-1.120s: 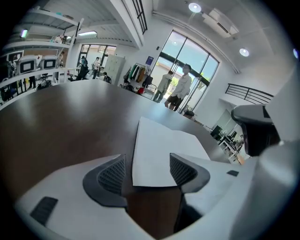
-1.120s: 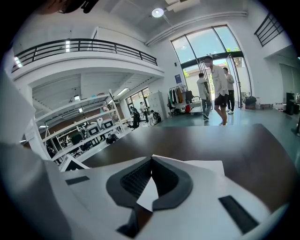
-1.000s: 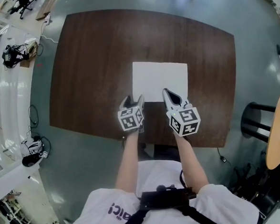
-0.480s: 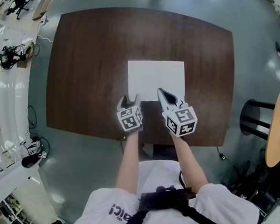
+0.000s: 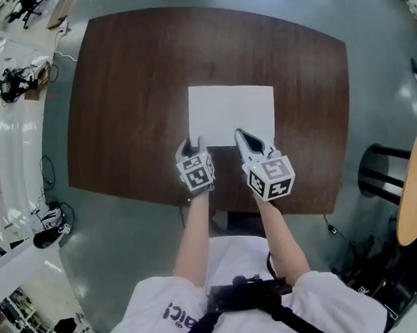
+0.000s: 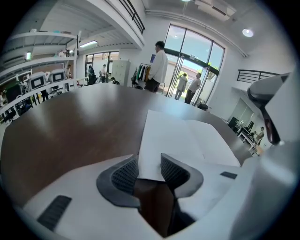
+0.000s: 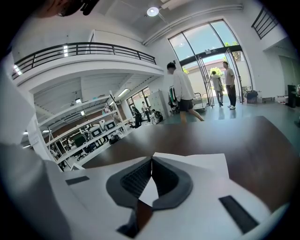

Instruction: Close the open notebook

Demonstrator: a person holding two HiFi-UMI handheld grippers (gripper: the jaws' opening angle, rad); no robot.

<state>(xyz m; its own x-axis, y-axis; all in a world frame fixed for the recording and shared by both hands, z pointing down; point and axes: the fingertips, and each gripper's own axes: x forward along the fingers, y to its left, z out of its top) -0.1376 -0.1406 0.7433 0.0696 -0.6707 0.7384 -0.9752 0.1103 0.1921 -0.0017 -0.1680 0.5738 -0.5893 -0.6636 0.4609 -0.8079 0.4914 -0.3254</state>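
Note:
The open white notebook [image 5: 232, 114] lies flat in the middle of the dark wooden table [image 5: 132, 96]. My left gripper [image 5: 195, 142] is at its near left corner. In the left gripper view that corner of the notebook [image 6: 183, 140] sits between the pads of the left gripper [image 6: 149, 161]. The jaws have just been closing, and a gap still shows on each side of the paper. My right gripper [image 5: 240, 134] is at the notebook's near edge, right of centre. In the right gripper view its tips [image 7: 151, 161] meet, with the white page [image 7: 206, 164] behind them.
The table's near edge runs just behind both grippers. A round light wooden top [image 5: 415, 190] and a black stool frame [image 5: 384, 178] stand on the floor to the right. People [image 6: 155, 65] stand by glass doors far beyond the table.
The left gripper has edged forward onto the notebook's near left corner and tipped further down. The right gripper has stayed where it was. The notebook has not moved.

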